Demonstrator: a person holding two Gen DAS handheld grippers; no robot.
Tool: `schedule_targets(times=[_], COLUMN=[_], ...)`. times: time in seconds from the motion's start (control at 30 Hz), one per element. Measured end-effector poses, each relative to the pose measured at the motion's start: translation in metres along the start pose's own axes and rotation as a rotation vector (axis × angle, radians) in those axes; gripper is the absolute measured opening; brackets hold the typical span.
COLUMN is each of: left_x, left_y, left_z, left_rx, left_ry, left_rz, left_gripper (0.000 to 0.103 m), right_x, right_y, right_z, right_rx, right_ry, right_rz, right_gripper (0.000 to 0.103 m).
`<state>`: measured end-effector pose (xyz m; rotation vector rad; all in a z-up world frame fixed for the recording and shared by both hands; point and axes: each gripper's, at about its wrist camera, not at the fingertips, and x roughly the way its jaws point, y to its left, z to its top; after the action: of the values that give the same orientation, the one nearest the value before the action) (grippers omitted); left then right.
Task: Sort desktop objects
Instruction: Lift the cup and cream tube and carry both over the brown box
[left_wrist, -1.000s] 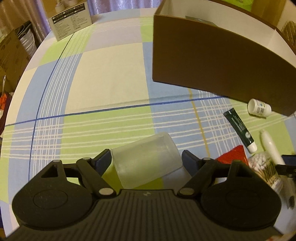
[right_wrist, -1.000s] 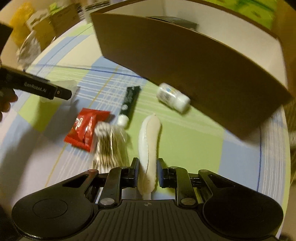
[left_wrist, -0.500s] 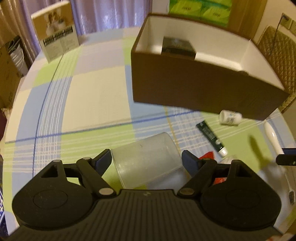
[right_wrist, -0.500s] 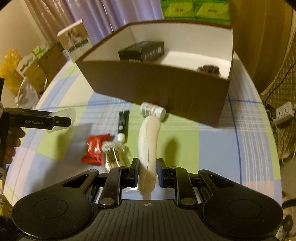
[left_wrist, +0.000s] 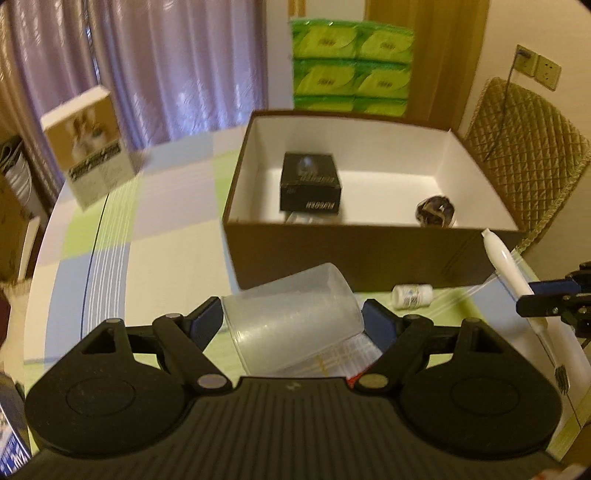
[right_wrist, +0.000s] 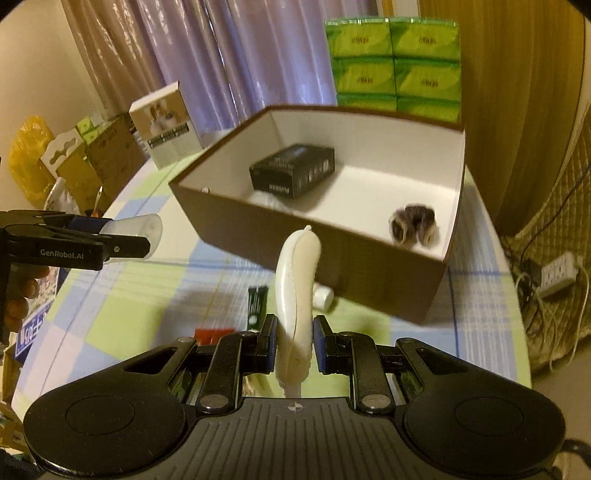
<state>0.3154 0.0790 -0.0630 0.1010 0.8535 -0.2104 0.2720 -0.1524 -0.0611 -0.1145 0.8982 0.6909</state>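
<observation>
Both tongs raised, green tube (right_wrist: 256, 305) right-view only

Frosted plastic cup (left_wrist: 293, 317) — glossy toothbrush (right_wrist: 297, 291)

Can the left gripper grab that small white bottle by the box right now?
Probably not. The left gripper is shut on the frosted plastic cup, so its jaws are full. The small white bottle lies in the open against the brown box; drop the cup off first.
</observation>
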Motion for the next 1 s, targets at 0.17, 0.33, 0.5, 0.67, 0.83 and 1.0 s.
schedule_targets(times=[0.17, 0.33, 0.5, 0.67, 0.83, 1.0], left_x=[0.002, 0.01, 0.024, 0.043, 0.073, 0.109], left_y=[-0.011, -0.026, -0.037, -0.048, -0.06, -0.071], left_z=[0.022, 0.05, 0.079, 0.109, 0.131, 0.141], left_rx=[0.035, 0.076, 0.108, 0.133, 0.16, 0.197], left_ry=[-0.037, -0.068, -0.091, -0.1, -0.082, -0.029], left_rz=[-0.032, -0.072, -0.097, -0.126, -0.172, -0.182], left_gripper=[0.08, 0.08, 0.08, 0.08, 0.08, 0.08], right_x=[-0.005, -0.007, -0.003, 0.011, 0.037, 0.069], right_y=[-0.008, -0.017, -0.029, -0.047, -0.063, -0.08], right_z=[0.02, 0.05, 0.083, 0.116, 0.136, 0.142], right_rx=[-0.002, -0.022, -0.046, -0.05, -0.051, -0.03], right_ry=[-0.036, -0.082, -0.122, -0.143, -0.123, -0.075], right_rz=[0.003, 0.005, -0.012, -0.033, -0.069, -0.108], right_gripper=[0.017, 0.017, 0.017, 0.017, 0.017, 0.017])
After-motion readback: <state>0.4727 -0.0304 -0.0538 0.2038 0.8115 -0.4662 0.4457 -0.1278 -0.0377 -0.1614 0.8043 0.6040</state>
